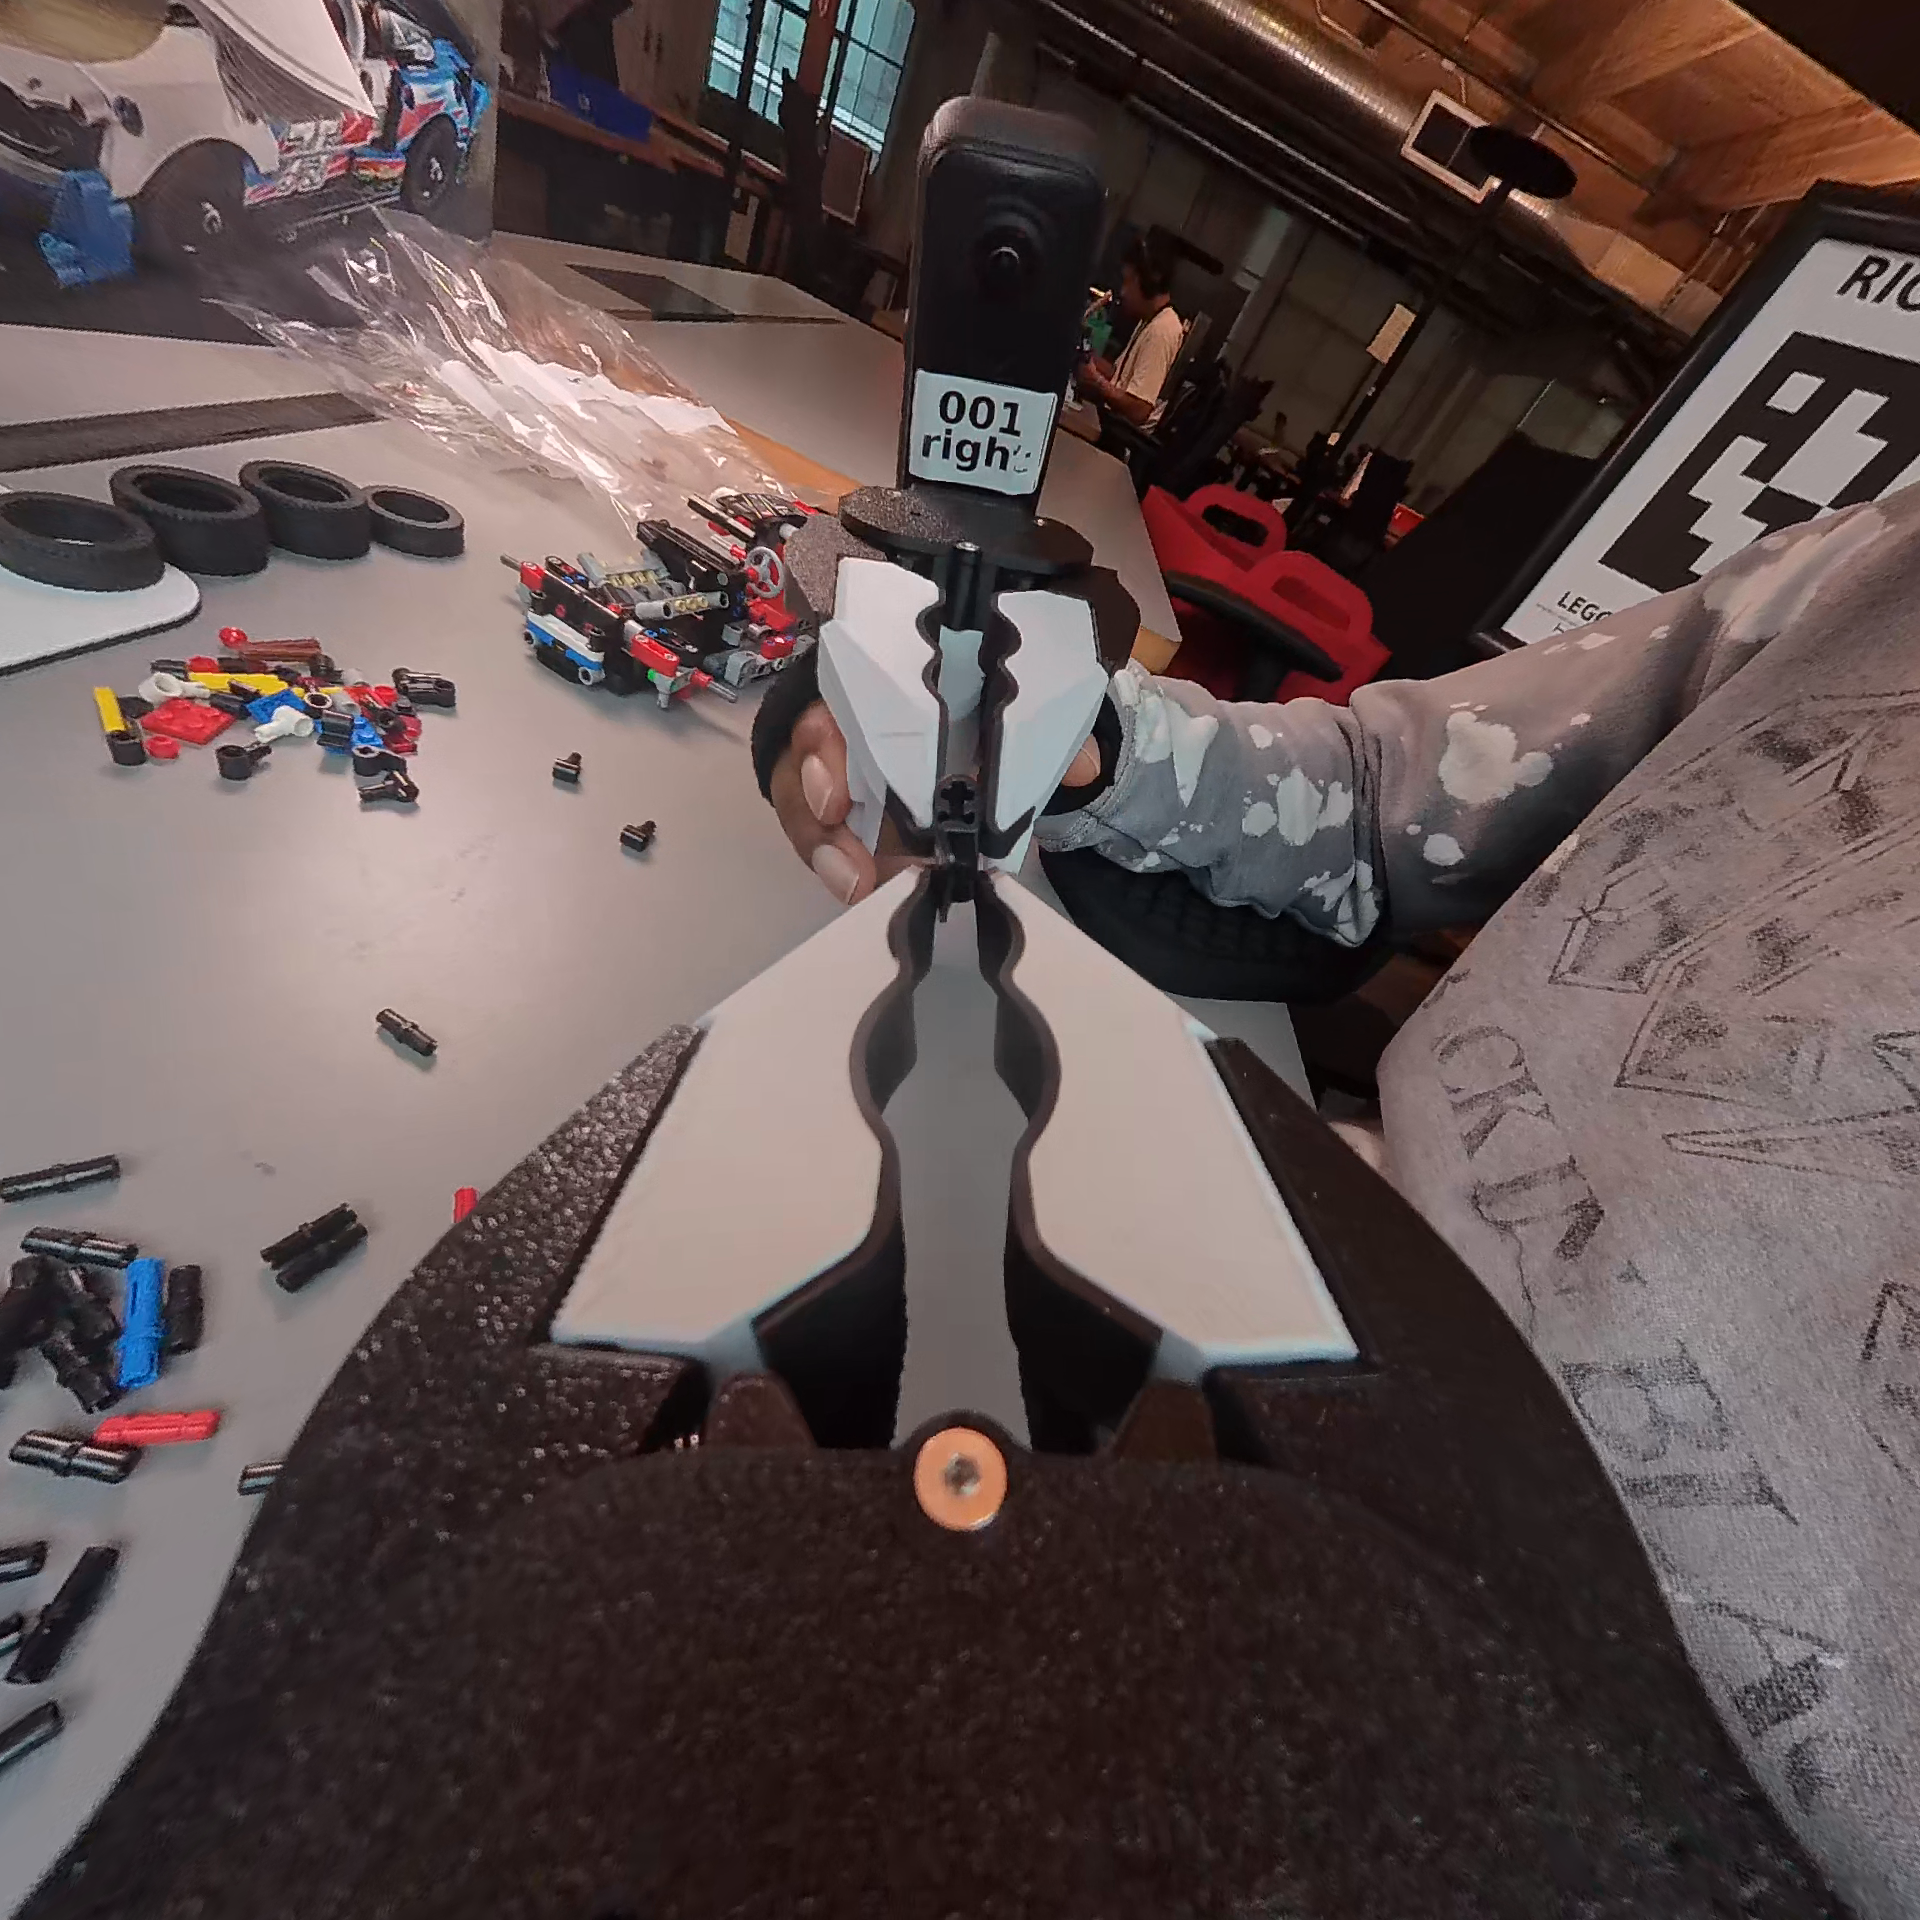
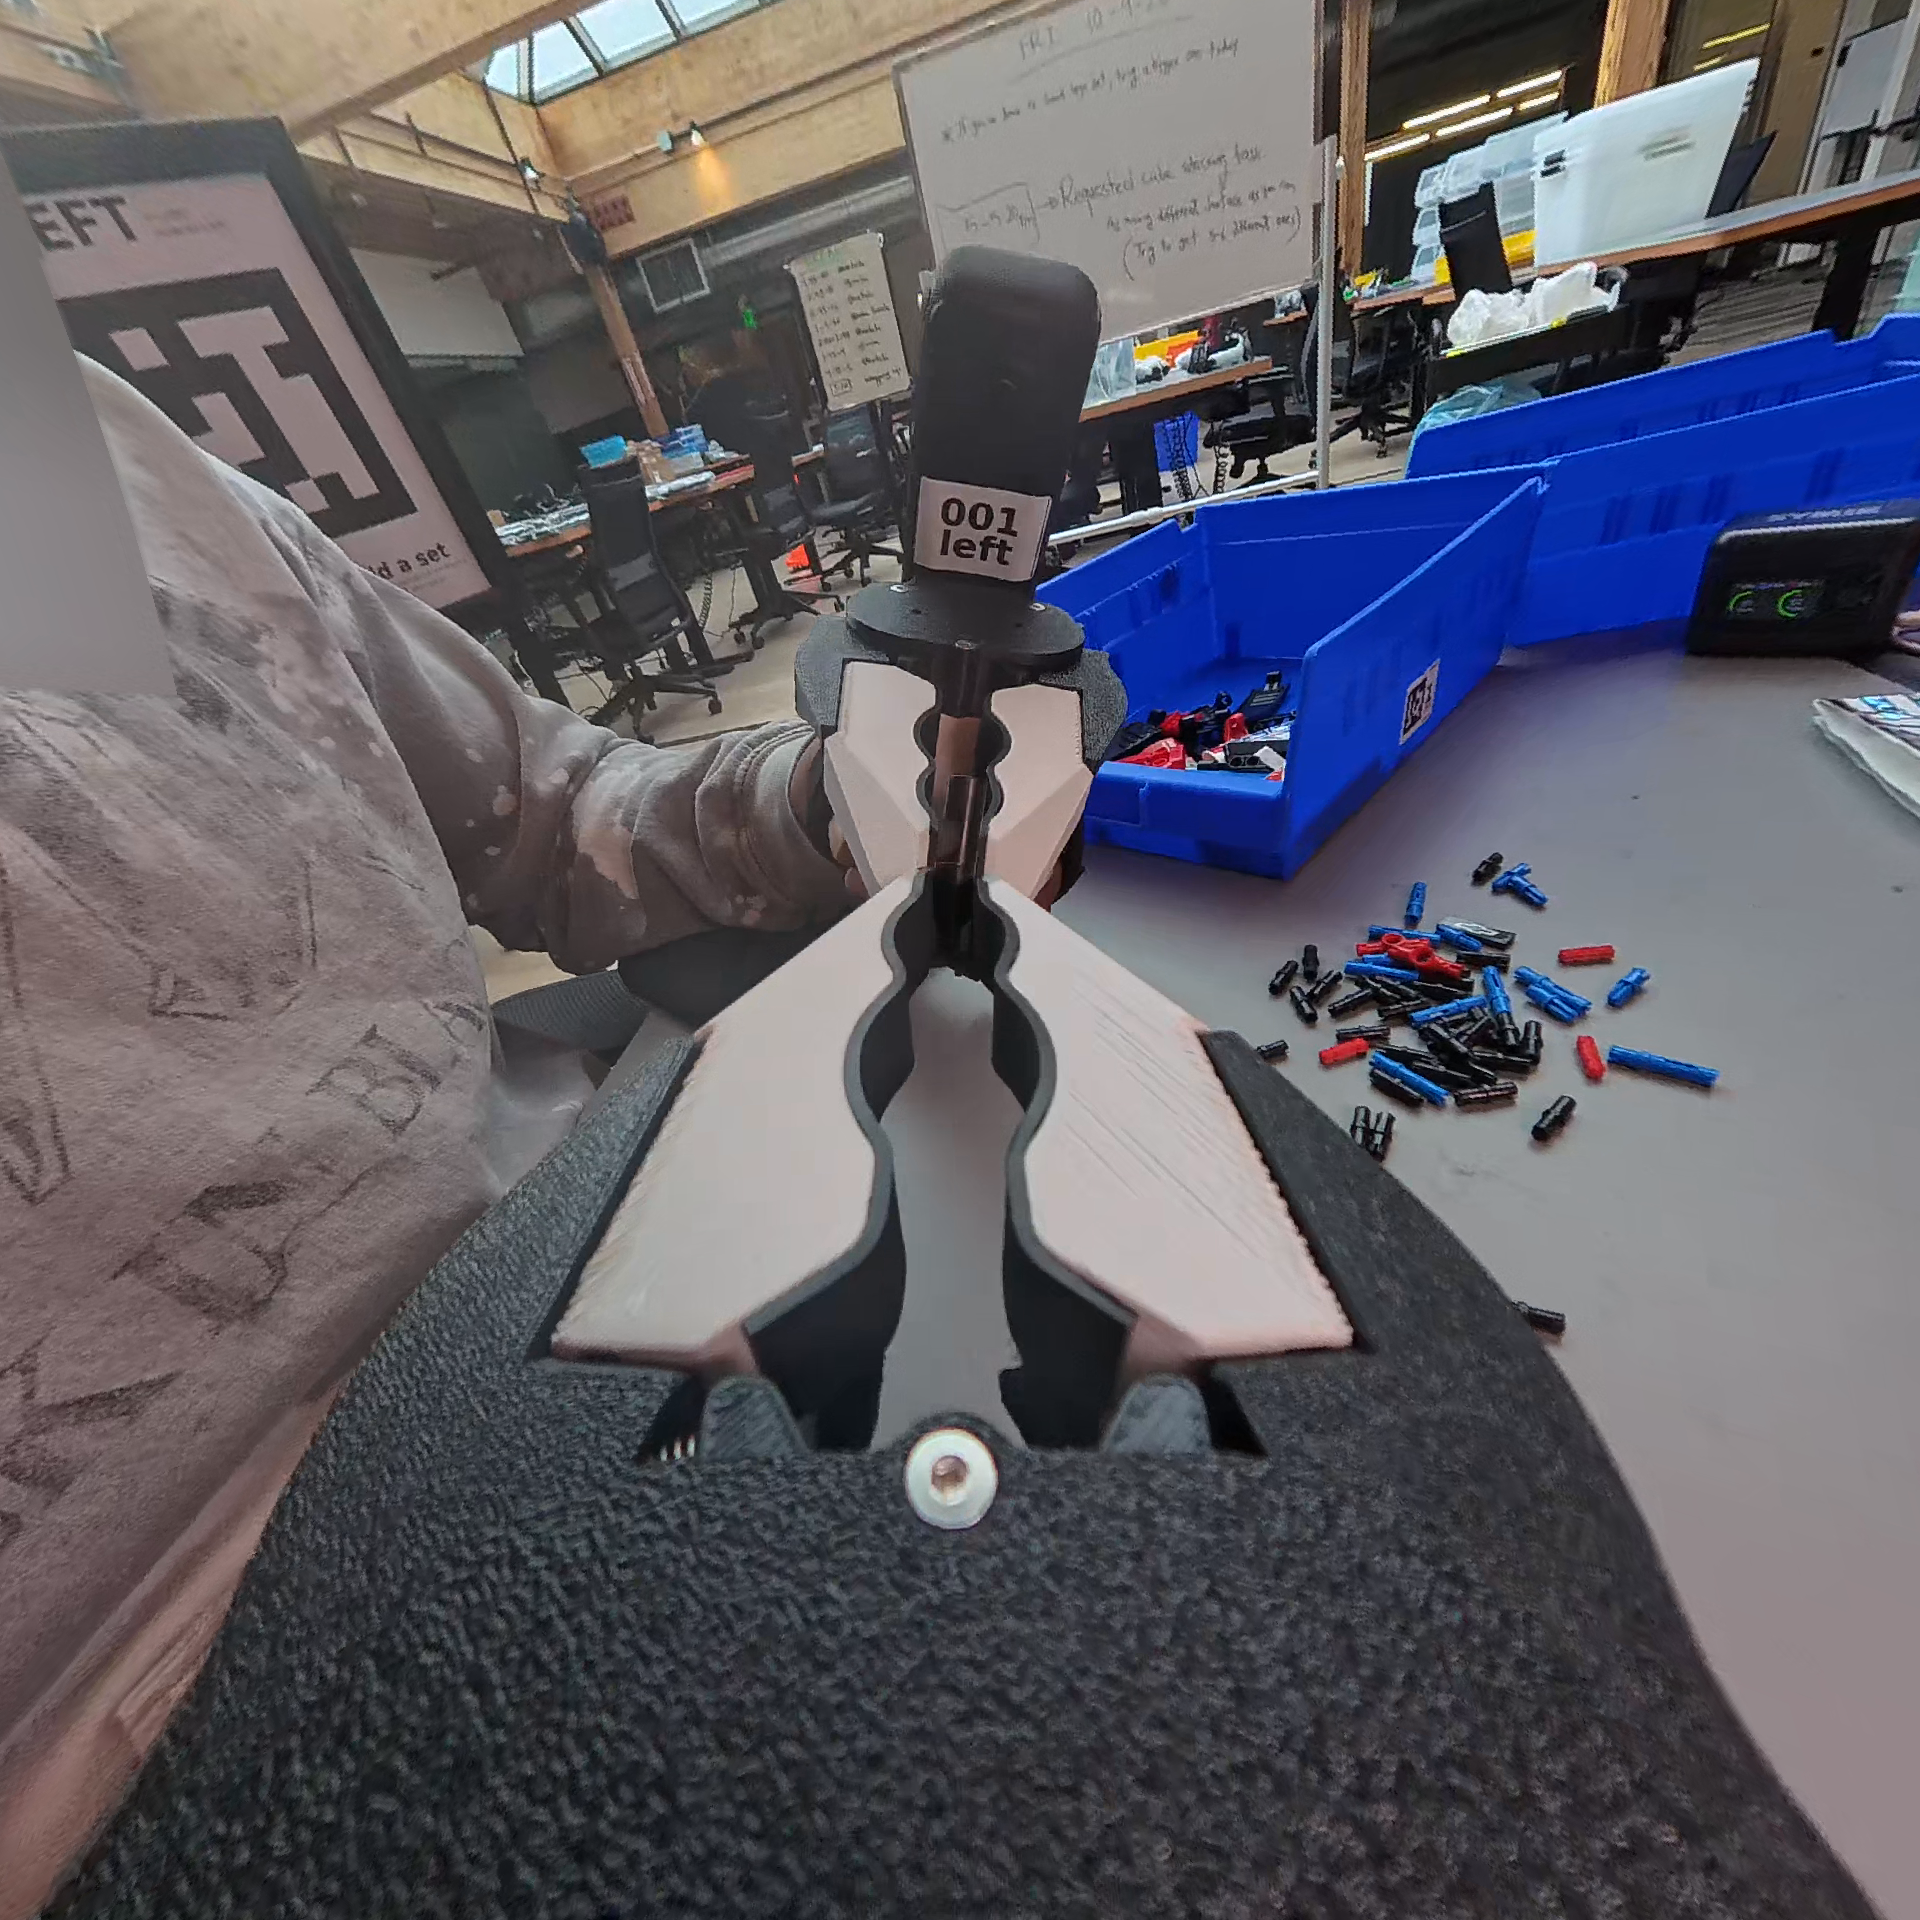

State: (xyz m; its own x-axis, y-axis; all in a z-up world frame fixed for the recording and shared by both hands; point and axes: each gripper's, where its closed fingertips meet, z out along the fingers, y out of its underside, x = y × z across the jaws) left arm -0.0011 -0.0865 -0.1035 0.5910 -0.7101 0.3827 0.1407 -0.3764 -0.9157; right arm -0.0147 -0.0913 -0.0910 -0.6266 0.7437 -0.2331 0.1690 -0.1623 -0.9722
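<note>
Left wrist view. Left gripper (image 1: 951,899): fingertips drawn nearly together, pinched on a small black part (image 1: 956,805) held in the air above the table (image 1: 364,935). Right gripper (image 1: 958,831) faces it tip to tip, its fingers also closed down on that black part. Whether this is 1 piece or 2 joined pieces cannot be told. A hand (image 1: 821,790) wraps the right gripper's body. Behind, on the table: 4 black tyres (image 1: 187,520) in a row, a half-built brick model (image 1: 644,613), a loose heap of coloured pieces (image 1: 270,712) and a clear plastic bag (image 1: 468,343). More black pins (image 1: 83,1309) lie near the left edge.

Right wrist view. Right gripper (image 2: 951,920): tips narrowed onto the black part (image 2: 951,940), the gap behind the tips empty. Left gripper (image 2: 951,868) meets it head-on, touching or nearly so. On the table (image 2: 1714,1247) to the right sits a scatter of black, blue and red pins (image 2: 1455,1008), well apart from both grippers. Beyond it stands a blue bin (image 2: 1299,665) with a few pieces inside.
</note>
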